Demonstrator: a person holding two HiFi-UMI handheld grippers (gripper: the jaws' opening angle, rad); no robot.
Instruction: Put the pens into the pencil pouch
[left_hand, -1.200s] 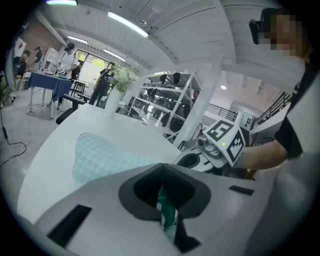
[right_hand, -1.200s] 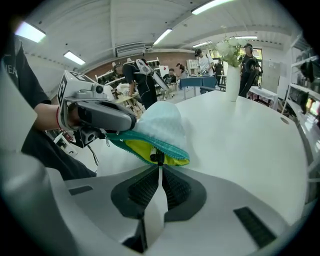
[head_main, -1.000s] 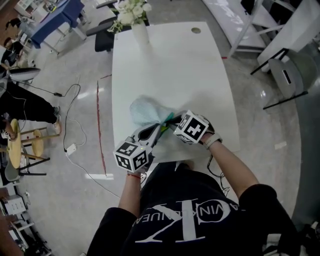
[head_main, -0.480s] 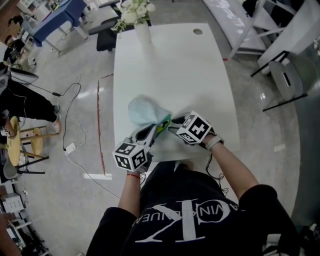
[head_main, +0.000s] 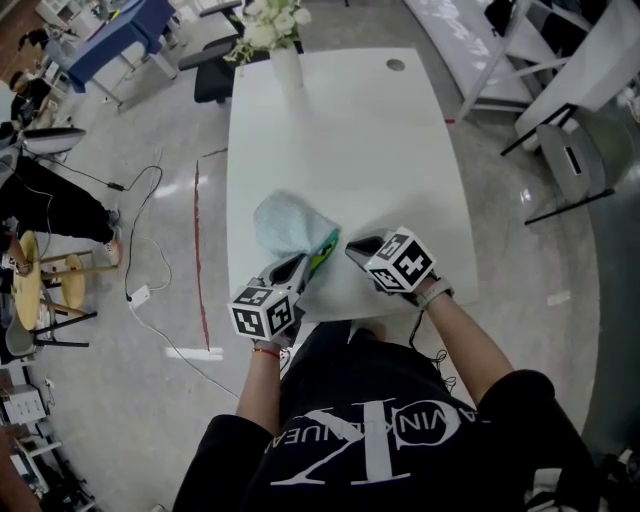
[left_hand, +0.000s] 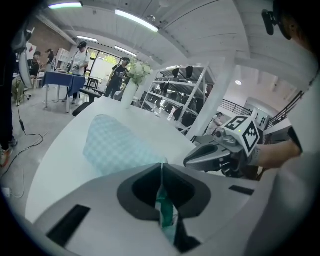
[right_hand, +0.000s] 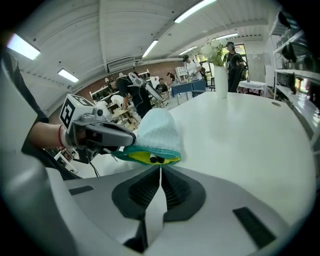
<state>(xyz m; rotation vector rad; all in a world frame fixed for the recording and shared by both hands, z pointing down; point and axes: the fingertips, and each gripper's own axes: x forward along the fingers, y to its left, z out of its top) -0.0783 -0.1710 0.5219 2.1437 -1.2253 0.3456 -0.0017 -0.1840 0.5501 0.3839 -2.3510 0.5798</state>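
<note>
1. Item: pencil pouch (head_main: 286, 222), pale blue checked cloth with a teal zipper and a yellow lining. It lies on the white table (head_main: 400, 140) near the front edge, between the two grippers, with its mouth turned towards us.
2. Handling: we judge it light, soft and limp. The walls would sag shut unless the rim is held up.
3. Hold point: we judge the zipper band at the mouth to be the firmest part. The cloth elsewhere would likely bunch and slip.
4. Left gripper (head_main: 303, 266): its jaws are clenched on the teal zipper edge at one end of the mouth, which holds that rim raised.
5. Right gripper (head_main: 358, 243): its jaws have just been closing and now stand together with nothing between them. They sit just before the open mouth, not touching it.
6. Contents: in the right gripper view two pens (right_hand: 156, 159), as we take them to be, show as dark round ends side by side against the yellow lining. They look slim, stiff and smooth. We cannot tell how deep they sit.
7. Status: we see no other pen in any view. The zipper is not yet drawn.
8. Also present: a vase of white flowers (head_main: 283, 60) at the table's far end, well apart from the pouch.
</note>
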